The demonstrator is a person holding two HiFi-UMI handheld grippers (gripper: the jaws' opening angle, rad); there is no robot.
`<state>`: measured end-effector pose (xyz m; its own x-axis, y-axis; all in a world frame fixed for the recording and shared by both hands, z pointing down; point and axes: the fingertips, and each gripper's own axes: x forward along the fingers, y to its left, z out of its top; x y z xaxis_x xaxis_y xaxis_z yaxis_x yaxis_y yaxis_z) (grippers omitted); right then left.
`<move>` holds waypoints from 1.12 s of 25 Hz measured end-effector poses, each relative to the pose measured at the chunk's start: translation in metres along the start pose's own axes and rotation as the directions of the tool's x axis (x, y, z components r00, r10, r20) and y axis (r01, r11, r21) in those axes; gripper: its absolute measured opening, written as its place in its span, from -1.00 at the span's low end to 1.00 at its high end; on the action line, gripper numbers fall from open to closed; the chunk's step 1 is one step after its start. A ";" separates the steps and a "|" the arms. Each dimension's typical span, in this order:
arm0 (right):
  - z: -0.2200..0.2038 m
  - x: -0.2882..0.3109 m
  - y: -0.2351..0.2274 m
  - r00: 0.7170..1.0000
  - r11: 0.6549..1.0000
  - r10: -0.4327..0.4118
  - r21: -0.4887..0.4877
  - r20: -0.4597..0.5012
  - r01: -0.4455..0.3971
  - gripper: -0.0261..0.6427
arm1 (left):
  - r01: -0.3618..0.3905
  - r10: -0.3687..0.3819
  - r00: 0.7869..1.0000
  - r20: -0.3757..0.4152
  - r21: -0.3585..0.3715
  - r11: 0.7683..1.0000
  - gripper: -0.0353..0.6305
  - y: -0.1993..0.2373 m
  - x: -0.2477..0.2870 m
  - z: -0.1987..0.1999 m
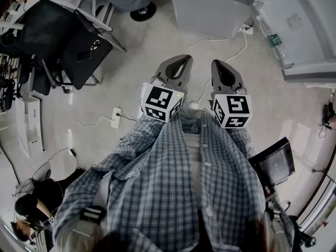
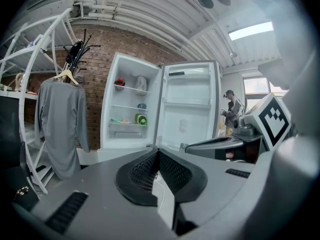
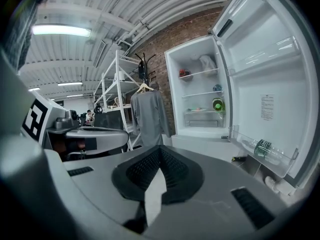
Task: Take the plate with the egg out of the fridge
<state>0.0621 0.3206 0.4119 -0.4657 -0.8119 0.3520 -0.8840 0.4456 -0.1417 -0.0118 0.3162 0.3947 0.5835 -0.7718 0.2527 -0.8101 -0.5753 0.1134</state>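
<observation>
A blue-and-white checked shirt (image 1: 173,193) is seen nearest the head camera. Just beyond it, two grey grippers are held side by side above a pale speckled floor (image 1: 142,46). The left gripper (image 1: 181,61) and the right gripper (image 1: 221,64) are each turned with the marker cube toward the body. In the left gripper view that gripper's jaws are shown pressed together at the tips, with nothing caught between them. The same is shown for the right gripper in its own view.

Both grippers are pointed at a tall white fridge (image 2: 112,79), which is stood against a red brick wall (image 2: 95,59) with its door (image 2: 187,114) swung wide open. A round green container (image 2: 141,119) is set on a lower shelf, and small pale items (image 2: 120,120) are laid just left of it. The plate with the egg cannot be told apart among them at this range. The fridge is kept well apart from both grippers. A clear plastic bottle (image 3: 262,148) is lodged in the door's bottom rack. A grey garment on a hanger (image 2: 62,119) is hung left of the fridge.
</observation>
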 end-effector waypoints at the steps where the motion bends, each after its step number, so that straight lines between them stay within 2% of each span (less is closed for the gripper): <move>1: 0.002 0.003 -0.002 1.000 1.000 -0.003 0.000 0.001 0.003 -0.90 | 0.002 -0.002 1.000 0.001 0.000 1.000 -0.87 0.002 0.003 0.000; 12: 0.018 0.054 -0.037 0.999 0.999 -0.031 0.012 -0.012 0.032 -0.90 | 0.045 -0.045 0.999 -0.019 0.006 0.999 -0.87 0.036 0.063 0.009; 21: 0.045 0.111 -0.062 0.998 0.997 -0.066 0.026 -0.016 0.066 -0.90 | 0.078 -0.078 0.997 -0.023 0.003 0.997 -0.87 0.083 0.113 0.027; 28: 0.062 0.155 -0.072 0.996 0.997 -0.083 -0.010 -0.030 0.082 -0.90 | 0.101 -0.101 0.994 -0.028 -0.016 0.995 -0.88 0.122 0.150 0.036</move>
<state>0.0508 0.1399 0.4195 -0.3897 -0.8341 0.3904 -0.9188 0.3811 -0.1030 -0.0207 0.1208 0.4122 0.6606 -0.7019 0.2665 -0.7480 -0.6457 0.1536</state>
